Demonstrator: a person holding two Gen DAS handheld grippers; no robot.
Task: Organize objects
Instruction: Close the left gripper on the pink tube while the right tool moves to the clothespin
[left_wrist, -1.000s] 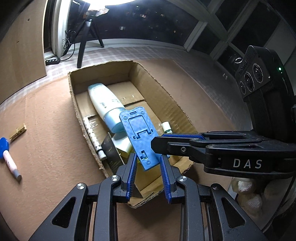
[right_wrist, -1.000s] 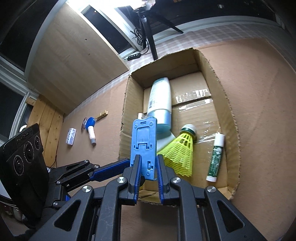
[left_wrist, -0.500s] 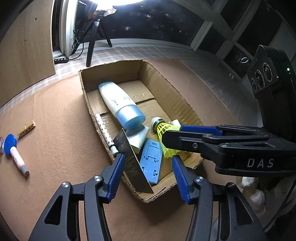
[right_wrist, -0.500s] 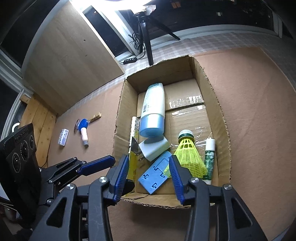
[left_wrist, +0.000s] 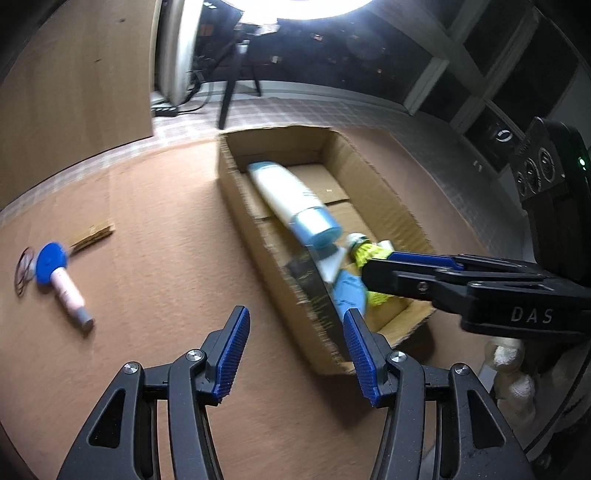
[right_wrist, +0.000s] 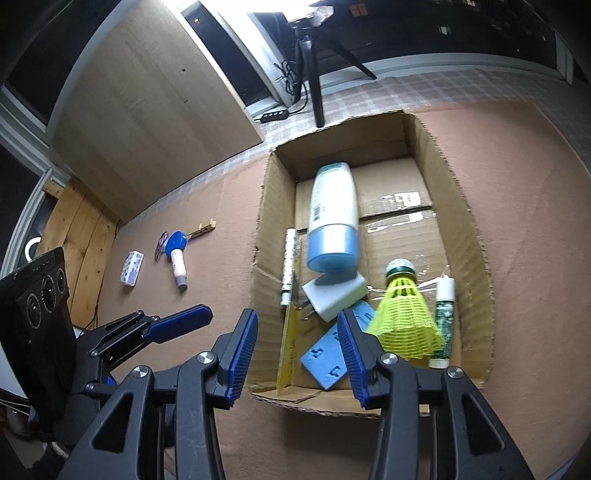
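Cardboard makes the open box (right_wrist: 476, 229) that sits on the brown table (right_wrist: 535, 184), and the flat blue plastic piece (right_wrist: 325, 356) lies inside it at the near end, held by nothing.

Going left to right in the right wrist view: a small white patterned packet (right_wrist: 132, 268), a blue-capped pink tube (right_wrist: 176, 254) and a wooden clothespin (right_wrist: 202, 229) lie on the table well apart from the box. The left claw (left_wrist: 295, 354) points steeply down over the table just left of the box's near corner; its jaws have just been opening and now stand apart with nothing between them. The right claw (right_wrist: 297, 354) also points steeply down, at the box's near wall; its jaws have likewise just been opening and grip nothing, the blue piece lying on the box floor below them.

Inside the box, from the left: a thin white stick (right_wrist: 289, 266), a dark card with a yellow edge (right_wrist: 288, 347), a white bottle with a blue cap (right_wrist: 334, 214) bearing a barcode, a white block (right_wrist: 334, 295), a yellow-green shuttlecock (right_wrist: 404, 317), and a green-and-white tube (right_wrist: 443, 317).

"DAS" is printed on the right claw's body in the left wrist view.
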